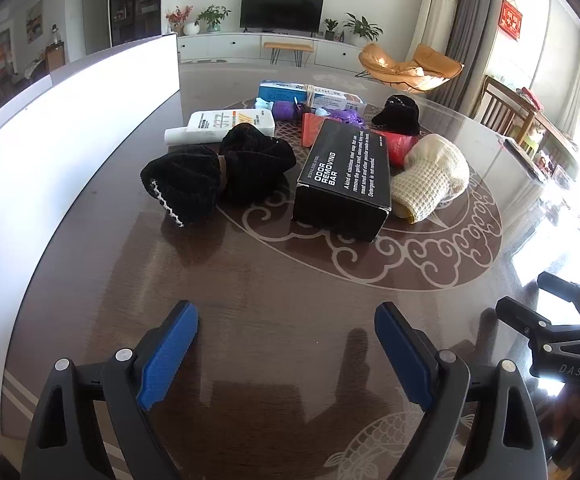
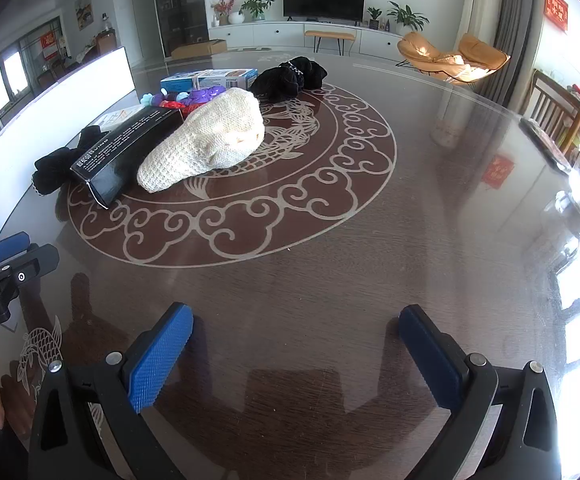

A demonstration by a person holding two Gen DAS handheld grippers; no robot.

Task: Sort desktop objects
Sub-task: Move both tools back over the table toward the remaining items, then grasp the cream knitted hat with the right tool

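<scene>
A cluster of objects lies on the dark round table (image 1: 290,320). It holds a black "Odor Removing Bar" box (image 1: 343,176) (image 2: 126,152), a cream knitted hat (image 1: 431,176) (image 2: 210,144), a black knitted bundle tied in the middle (image 1: 218,170), a white tube (image 1: 226,124), another black knit piece (image 1: 397,116) (image 2: 290,78), a blue-white box (image 1: 309,94) (image 2: 210,78), purple toys (image 1: 345,114) and red items (image 1: 399,144). My left gripper (image 1: 286,356) is open and empty, well in front of the cluster. My right gripper (image 2: 295,356) is open and empty over bare table.
A large white board (image 1: 50,168) (image 2: 70,84) stands along the table's left side. The right gripper's body (image 1: 561,344) shows at the right of the left wrist view; the left gripper's body (image 2: 2,276) shows at the left of the right wrist view. Chairs stand beyond the far right edge.
</scene>
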